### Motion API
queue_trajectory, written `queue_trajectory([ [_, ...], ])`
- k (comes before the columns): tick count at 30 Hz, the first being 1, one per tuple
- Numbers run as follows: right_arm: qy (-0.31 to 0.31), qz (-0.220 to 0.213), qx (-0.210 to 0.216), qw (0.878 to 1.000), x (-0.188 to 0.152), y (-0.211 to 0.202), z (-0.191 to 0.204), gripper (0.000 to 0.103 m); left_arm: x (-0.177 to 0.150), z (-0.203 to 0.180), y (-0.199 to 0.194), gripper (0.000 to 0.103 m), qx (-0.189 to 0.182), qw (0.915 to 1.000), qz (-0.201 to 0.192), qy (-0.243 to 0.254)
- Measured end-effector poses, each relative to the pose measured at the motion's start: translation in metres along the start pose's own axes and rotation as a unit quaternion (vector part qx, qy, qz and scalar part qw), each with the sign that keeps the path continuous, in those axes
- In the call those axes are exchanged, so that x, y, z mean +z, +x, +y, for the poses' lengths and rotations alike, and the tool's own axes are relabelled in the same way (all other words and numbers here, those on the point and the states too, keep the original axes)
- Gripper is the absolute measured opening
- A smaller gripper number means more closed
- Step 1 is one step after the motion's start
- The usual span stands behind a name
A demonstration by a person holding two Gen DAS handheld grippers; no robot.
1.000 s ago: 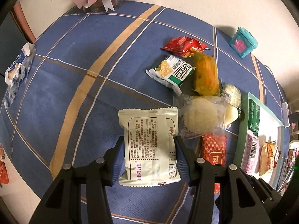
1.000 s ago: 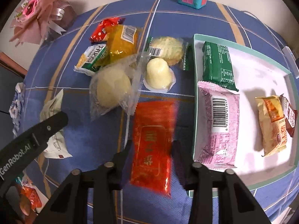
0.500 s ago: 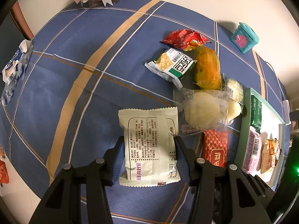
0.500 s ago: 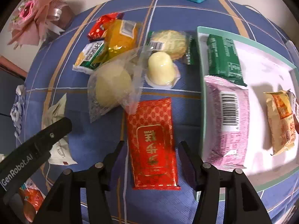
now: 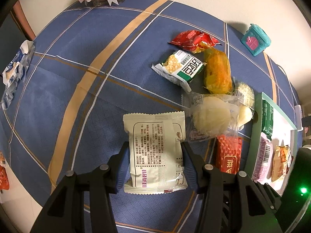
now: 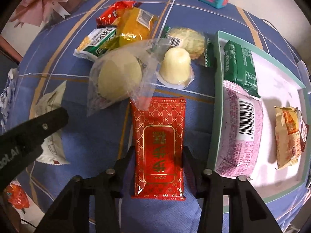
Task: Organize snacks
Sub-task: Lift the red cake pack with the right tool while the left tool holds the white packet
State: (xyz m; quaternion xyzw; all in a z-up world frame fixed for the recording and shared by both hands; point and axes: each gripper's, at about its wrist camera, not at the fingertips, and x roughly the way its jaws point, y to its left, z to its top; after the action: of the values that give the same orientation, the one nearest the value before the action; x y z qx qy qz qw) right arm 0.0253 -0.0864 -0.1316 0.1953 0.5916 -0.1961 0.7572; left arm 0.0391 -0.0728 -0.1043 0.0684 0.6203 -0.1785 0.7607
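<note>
A red packet [image 6: 157,151] lies flat on the blue plaid tablecloth [image 6: 87,136], just beside the tray [image 6: 216,104] that already holds several snacks. The right gripper [image 6: 157,163] straddles it, its jaws closing, pads apparently at the packet's long edges. The left gripper [image 5: 154,158] clamps a cream packet [image 5: 155,151] against the cloth. More snacks sit heaped beyond. The step in hand looks like picking up; next, each packet likely needs lifting over the tray's rim and setting in a bare spot.
</note>
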Motion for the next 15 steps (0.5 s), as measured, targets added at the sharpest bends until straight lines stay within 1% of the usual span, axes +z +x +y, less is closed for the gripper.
queue_trajectory([
  [9, 0.028, -0.019, 0.028, 0.999, -0.001, -0.03, -0.014, 0.048, 0.003, -0.002, -0.008, 0.054, -0.004, 0.9999, -0.015, -0.004],
  [12, 0.031, -0.03, 0.031, 0.999, 0.0, -0.044, -0.025, 0.047, 0.004, -0.005, -0.012, 0.054, -0.006, 0.9998, -0.02, -0.002],
  [15, 0.038, -0.032, 0.042, 0.998, 0.003, -0.053, -0.035, 0.047, 0.006, -0.008, -0.014, 0.054, -0.006, 0.9997, -0.022, -0.001],
])
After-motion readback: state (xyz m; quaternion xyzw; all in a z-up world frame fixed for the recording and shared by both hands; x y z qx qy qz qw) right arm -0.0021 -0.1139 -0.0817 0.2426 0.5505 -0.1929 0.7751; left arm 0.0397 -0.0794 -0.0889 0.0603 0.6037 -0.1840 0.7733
